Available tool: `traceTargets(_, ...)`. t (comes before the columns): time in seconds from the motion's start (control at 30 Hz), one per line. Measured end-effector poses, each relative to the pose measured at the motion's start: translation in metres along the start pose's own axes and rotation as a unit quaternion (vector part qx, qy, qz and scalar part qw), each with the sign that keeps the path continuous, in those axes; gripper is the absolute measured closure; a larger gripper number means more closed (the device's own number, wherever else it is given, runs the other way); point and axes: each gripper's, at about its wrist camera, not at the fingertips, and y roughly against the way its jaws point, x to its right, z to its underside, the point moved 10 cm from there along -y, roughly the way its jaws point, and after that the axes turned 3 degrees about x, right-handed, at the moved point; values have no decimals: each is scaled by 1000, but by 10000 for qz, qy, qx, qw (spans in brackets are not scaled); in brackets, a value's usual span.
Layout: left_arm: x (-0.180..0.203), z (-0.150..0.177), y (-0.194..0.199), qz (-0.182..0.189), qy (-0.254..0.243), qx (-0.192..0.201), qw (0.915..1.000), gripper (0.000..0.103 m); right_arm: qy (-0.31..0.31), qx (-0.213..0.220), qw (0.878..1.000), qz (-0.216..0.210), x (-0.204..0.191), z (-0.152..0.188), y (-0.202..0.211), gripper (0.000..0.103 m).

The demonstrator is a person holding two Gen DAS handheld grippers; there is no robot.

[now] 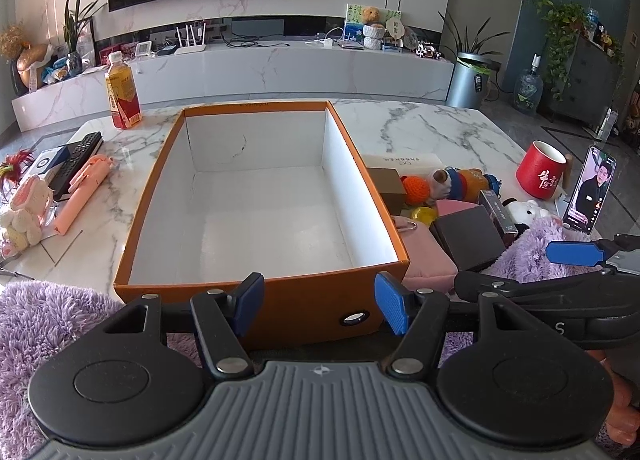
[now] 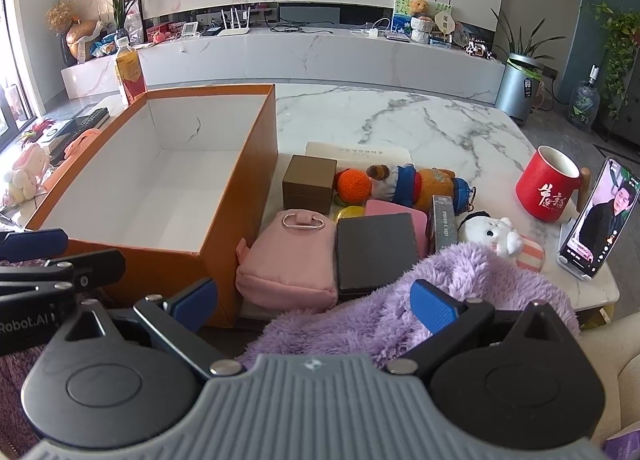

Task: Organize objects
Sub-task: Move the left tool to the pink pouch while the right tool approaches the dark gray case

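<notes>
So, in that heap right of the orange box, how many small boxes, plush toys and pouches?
Small boxes: 4 (brown box, black box, slim dark box, flat white box)
Plush toys: 2 (dog, white plush)
Pouches: 1 (pink pouch)
Total: 7

**Two matching handheld grippers, purple fleece behind them**

The left gripper (image 1: 319, 302) and right gripper (image 2: 314, 302) look alike: black linkage arms joined by silver rivets, blue textured pads (image 1: 390, 306) on the fingertips, two round black discs, and a ribbed grey housing (image 1: 320, 412) bearing a small compass-like emblem. White lettering "Robot.AI" marks one black body (image 2: 28, 326). The person wears fluffy lilac fleece (image 2: 360, 324).
</notes>
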Motion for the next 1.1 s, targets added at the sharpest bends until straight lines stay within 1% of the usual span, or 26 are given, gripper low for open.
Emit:
traceTargets(0.1, 4, -1, -2, 91, -51, -37, 9999, 31, -56, -7, 10000, -45, 3, 0, -3, 1)
traceTargets(0.13, 6, -2, -3, 136, -78, -38, 9999, 34, -76, -4, 10000, -54, 4, 0, -3, 2)
traceTargets(0.2, 11, -5, -4, 247, -169, -57, 9995, 38, -126, -1, 9999, -82, 9, 0, -4, 7)
traceTargets(0.27, 18, -7, -5, 385, -270, -60, 9989, 44, -204, -27, 9997, -107, 14, 0, -7, 16)
traceTargets(0.3, 22, -9, -6, 463, -309, -61, 9984, 45, -248, -45, 9996, -120, 17, 0, -9, 18)
traceTargets(0.37, 30, -12, -9, 631, -394, -77, 9972, 52, -333, -78, 9993, -134, 24, 0, -12, 28)
traceTargets(0.4, 34, -14, -11, 683, -448, -87, 9966, 53, -380, -93, 9991, -137, 28, 0, -14, 30)
traceTargets(0.47, 43, -17, -16, 786, -584, -96, 9951, 61, -451, -89, 9988, -141, 36, -2, -17, 39)
traceTargets(0.53, 52, -20, -22, 906, -682, -133, 9935, 66, -484, -94, 9987, -125, 43, -3, -22, 43)
traceTargets(0.63, 67, -25, -33, 1079, -847, -192, 9904, 71, -499, -102, 9986, -117, 52, -5, -28, 53)
traceTargets(0.7, 76, -29, -41, 1155, -976, -222, 9883, 72, -500, -115, 9986, -108, 58, -7, -32, 58)
traceTargets(0.77, 85, -31, -49, 1289, -1029, -314, 9858, 76, -457, -110, 9989, -47, 65, -10, -38, 64)
traceTargets(0.83, 92, -33, -59, 1418, -1035, -424, 9836, 76, -440, -113, 9990, 7, 72, -13, -43, 65)
traceTargets(0.9, 97, -33, -69, 1443, -1098, -561, 9818, 76, -479, -164, 9987, -15, 79, -14, -50, 67)
traceTargets(0.93, 99, -33, -75, 1410, -1142, -641, 9813, 76, -502, -197, 9985, -32, 82, -15, -53, 69)
traceTargets(1.1, 93, -27, -97, 1090, -1290, -1113, 9793, 76, -539, -340, 9979, -146, 89, -16, -70, 68)
